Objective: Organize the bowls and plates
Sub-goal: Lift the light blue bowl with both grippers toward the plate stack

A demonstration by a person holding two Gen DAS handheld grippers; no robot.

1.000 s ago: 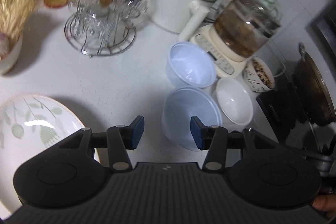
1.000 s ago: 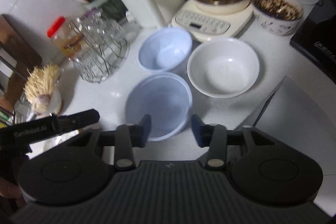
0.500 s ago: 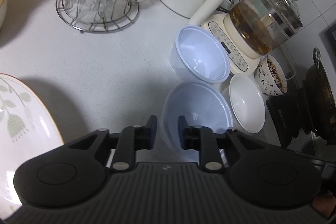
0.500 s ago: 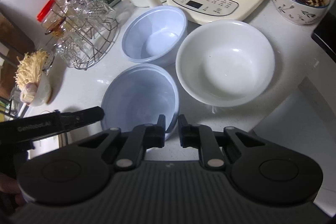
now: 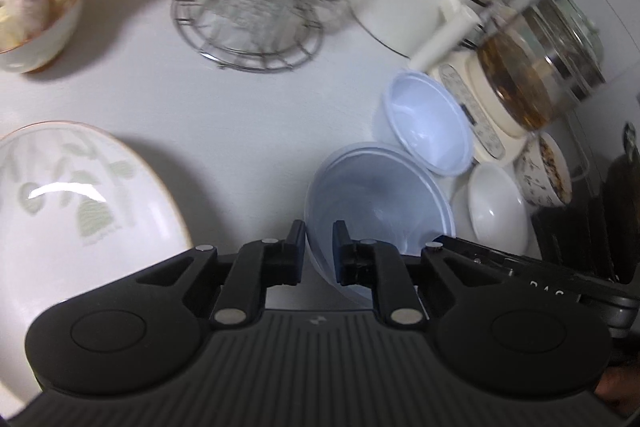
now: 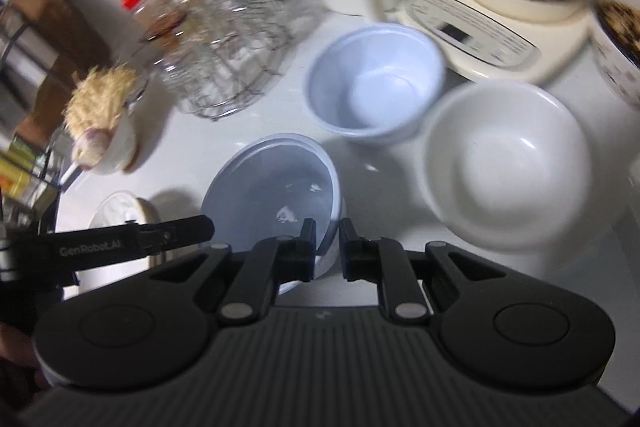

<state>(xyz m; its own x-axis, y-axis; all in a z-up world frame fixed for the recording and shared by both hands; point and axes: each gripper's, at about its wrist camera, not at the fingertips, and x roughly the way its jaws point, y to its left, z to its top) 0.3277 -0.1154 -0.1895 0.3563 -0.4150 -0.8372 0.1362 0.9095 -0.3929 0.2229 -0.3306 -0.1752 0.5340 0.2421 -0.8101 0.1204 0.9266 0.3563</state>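
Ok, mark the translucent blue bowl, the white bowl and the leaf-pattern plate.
translucent blue bowl (image 6: 276,187), right wrist view, inner floor.
white bowl (image 6: 508,163), right wrist view, inside of the basin.
leaf-pattern plate (image 5: 72,203), left wrist view, patterned face.

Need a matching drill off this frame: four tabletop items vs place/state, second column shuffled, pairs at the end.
Items:
1. translucent bowl
2. white bowl
3. leaf-pattern plate
4. wire rack

Place or state:
A. holds clear glasses, far side of the counter
B. rim pinched by both the left gripper and the right gripper
C. lies flat left of the left gripper, untouched
D. empty, beside the kettle base, untouched

Pairs: 1-B, 2-D, 3-C, 4-A
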